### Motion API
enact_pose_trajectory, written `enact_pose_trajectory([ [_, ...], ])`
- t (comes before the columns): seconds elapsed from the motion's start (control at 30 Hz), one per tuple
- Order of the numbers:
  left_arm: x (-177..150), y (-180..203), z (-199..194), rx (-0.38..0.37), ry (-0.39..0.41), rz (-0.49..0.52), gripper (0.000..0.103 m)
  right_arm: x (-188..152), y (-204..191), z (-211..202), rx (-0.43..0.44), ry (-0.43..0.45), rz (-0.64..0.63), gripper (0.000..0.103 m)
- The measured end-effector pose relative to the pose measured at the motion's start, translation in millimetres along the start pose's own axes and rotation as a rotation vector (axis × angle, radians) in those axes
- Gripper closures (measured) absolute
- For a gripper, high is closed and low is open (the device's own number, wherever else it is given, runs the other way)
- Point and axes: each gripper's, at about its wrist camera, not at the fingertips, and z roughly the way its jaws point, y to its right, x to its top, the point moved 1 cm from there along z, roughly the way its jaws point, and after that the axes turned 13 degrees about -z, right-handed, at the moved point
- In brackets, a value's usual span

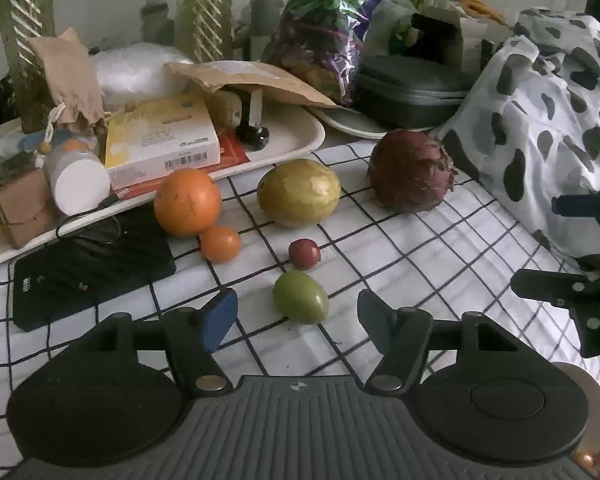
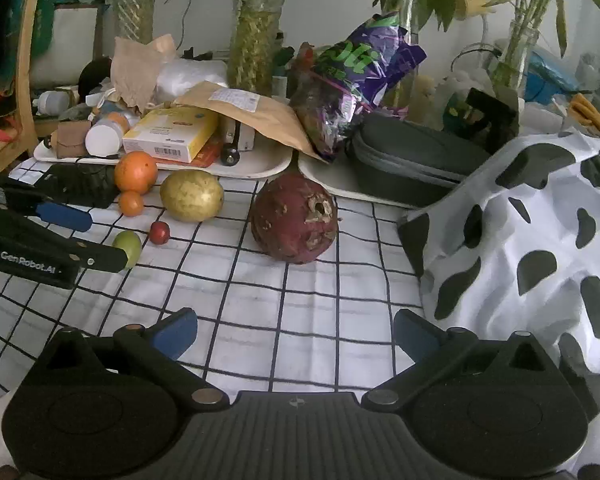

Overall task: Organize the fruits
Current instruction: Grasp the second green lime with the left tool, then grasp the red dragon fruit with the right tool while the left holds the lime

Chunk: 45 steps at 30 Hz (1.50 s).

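The small green fruit (image 1: 300, 297) lies on the checked cloth (image 1: 420, 280) just ahead of the left gripper (image 1: 298, 314), roughly centred on the gap between its blue pads (image 1: 220, 316), which stand apart with nothing between them. It looks smooth, firm and light, a slightly egg-shaped thing that would likely roll or squirt out if pinched off-centre; a hold across its widest middle, pads square to its sides, seems the safest. Just behind it sits a tiny red fruit (image 1: 304, 254), near enough to be nudged by a careless approach. Further back, a small orange (image 1: 220, 244) touches a large orange (image 1: 187, 202), and beside them rests a yellow-green fruit (image 1: 299, 192), rounder and probably heavier. Well to the right stands the big dark red fruit (image 2: 294, 218), rough-skinned with a dried crown, likely too wide and heavy for an easy pinch. The right gripper (image 2: 296, 332) hovers over bare cloth short of it, its jaws also apart and empty. Behind the fruit, a cream tray (image 1: 300, 140) holds a yellow box (image 1: 162, 140) and other clutter, a black case (image 2: 412, 160) sits beside it, and a spotted cloth (image 2: 520, 240) is heaped at the right
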Motion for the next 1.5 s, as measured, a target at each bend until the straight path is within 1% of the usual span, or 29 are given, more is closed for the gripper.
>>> enact_pose_trajectory([
  [0.07,2,-2,4,-0.002,-0.003,-0.003,0.044,1,0,3,0.0,-0.001,-0.009,0.0],
  [0.13,2,-2,7,-0.001,-0.008,0.005,0.047,3,1,7,-0.004,-0.005,-0.015,0.0],
  [0.23,1,0,9,-0.008,0.001,0.026,0.047,5,3,10,-0.004,-0.005,-0.01,0.0],
  [0.4,1,0,15,-0.009,-0.01,0.039,0.05,12,4,16,0.004,0.004,0.001,0.0],
  [0.47,0,2,18,-0.006,-0.014,0.048,0.06,15,3,20,0.003,0.001,-0.006,0.0],
  [0.53,0,3,21,0.003,-0.018,0.049,0.062,17,2,23,0.002,0.0,-0.013,0.0],
  [0.63,1,6,25,0.001,-0.015,0.048,0.069,21,1,29,0.003,0.003,-0.024,0.0],
  [0.83,4,8,28,-0.005,-0.022,0.05,0.07,26,3,48,0.005,-0.003,-0.047,0.0],
  [0.97,8,9,22,-0.017,-0.012,0.046,0.07,29,9,63,0.03,0.005,-0.012,0.0],
  [1.2,15,10,9,-0.035,0.03,0.044,0.07,38,18,90,0.023,0.071,0.016,0.0],
  [1.27,16,9,8,-0.036,0.033,0.04,0.07,41,20,97,0.037,0.087,0.027,0.0],
  [1.3,17,8,7,-0.037,0.034,0.039,0.07,42,21,101,0.047,0.094,0.03,0.002],
  [1.33,17,8,7,-0.038,0.034,0.038,0.07,44,21,104,0.051,0.101,0.031,0.009],
  [1.37,17,7,7,-0.039,0.033,0.038,0.07,44,21,107,0.058,0.109,0.032,0.014],
  [1.4,17,7,7,-0.041,0.032,0.039,0.07,45,21,110,0.072,0.109,0.033,0.021],
  [1.43,17,7,7,-0.042,0.031,0.039,0.07,46,22,112,0.063,0.105,0.038,0.027],
  [1.5,17,7,7,-0.046,0.03,0.042,0.07,46,24,112,0.072,0.109,0.048,0.03],
])
